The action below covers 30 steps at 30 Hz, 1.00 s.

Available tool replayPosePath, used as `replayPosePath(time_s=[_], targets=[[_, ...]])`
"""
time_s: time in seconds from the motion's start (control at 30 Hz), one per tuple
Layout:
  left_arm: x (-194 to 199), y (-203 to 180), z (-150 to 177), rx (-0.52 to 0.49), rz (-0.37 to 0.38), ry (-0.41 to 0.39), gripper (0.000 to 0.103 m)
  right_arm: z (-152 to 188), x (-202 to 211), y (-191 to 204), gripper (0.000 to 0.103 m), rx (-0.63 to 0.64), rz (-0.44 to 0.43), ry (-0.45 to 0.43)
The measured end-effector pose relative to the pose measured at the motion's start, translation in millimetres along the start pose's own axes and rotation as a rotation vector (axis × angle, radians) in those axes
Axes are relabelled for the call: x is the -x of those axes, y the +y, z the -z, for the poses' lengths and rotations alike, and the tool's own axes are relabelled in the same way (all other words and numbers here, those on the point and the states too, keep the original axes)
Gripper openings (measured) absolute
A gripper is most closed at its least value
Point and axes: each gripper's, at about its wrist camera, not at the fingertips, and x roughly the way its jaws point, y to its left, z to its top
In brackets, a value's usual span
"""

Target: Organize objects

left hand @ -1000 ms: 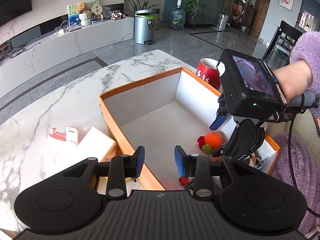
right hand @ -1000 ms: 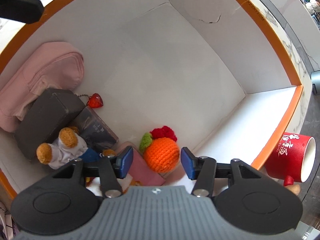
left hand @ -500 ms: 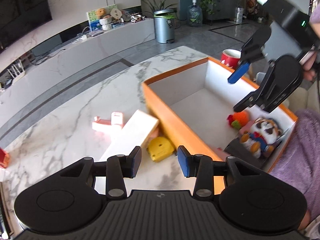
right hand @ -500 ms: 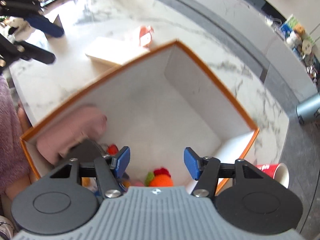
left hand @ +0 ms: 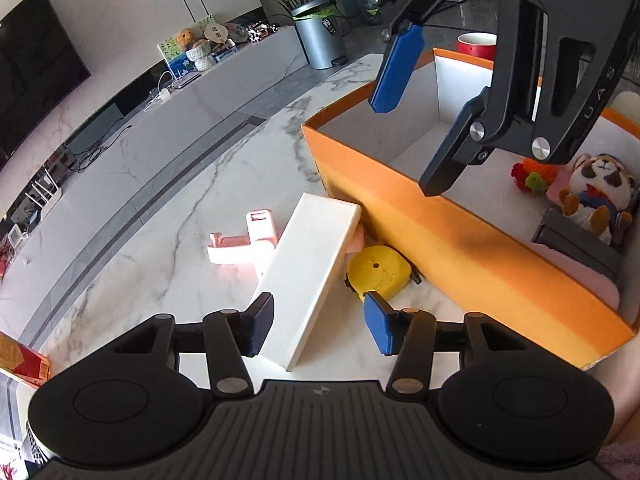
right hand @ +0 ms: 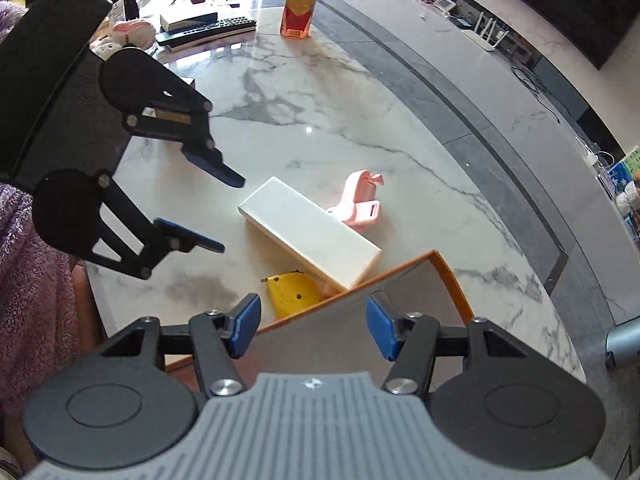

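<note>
Surface: a white marble desk (left hand: 160, 240) with grey veining, in a living room with a long low cabinet and a dark screen on the far wall.

Count, loose on the desk: one white box (left hand: 308, 280), one yellow tape measure (left hand: 378, 272), one pink holder (left hand: 244, 240). One orange storage box (left hand: 460, 248) holds one plush toy (left hand: 592, 196), one crocheted fruit (left hand: 534, 178) and one dark case (left hand: 576, 246). One bottle (right hand: 299, 4) stands far ahead of the right hand-held gripper.

Left hand-held gripper (left hand: 319, 330): jaws wide, empty, hovering over the near end of the white box; tape measure just ahead of its right finger.

Right hand-held gripper (right hand: 313, 332): jaws wide, empty, held above the orange storage box's corner.
</note>
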Motion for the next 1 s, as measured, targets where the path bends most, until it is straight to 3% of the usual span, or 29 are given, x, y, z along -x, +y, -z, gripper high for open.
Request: replayPosePath(time_s=[0.3, 0.47, 0.77, 0.9, 1.0], targets=[[-53, -20, 8, -0.237, -0.092, 0.013, 0.067, -30, -63, -17, 0.059, 0.059, -0.057, 0.104], [-73, -41, 16, -0.349, -0.188, 0.006, 0.067, -33, -86, -22, 0.059, 0.093, -0.058, 0.145], [-94, -66, 22, -0.466, -0.283, -0.008, 0.068, -31, -101, -21, 0.059, 0.132, -0.074, 0.181], [-93, -69, 23, -0.492, -0.317, -0.013, 0.055, -31, -104, -22, 0.059, 0.134, -0.070, 0.186], [-85, -67, 24, -0.481, -0.297, -0.024, 0.050, -32, -102, -22, 0.059, 0.132, -0.074, 0.186]])
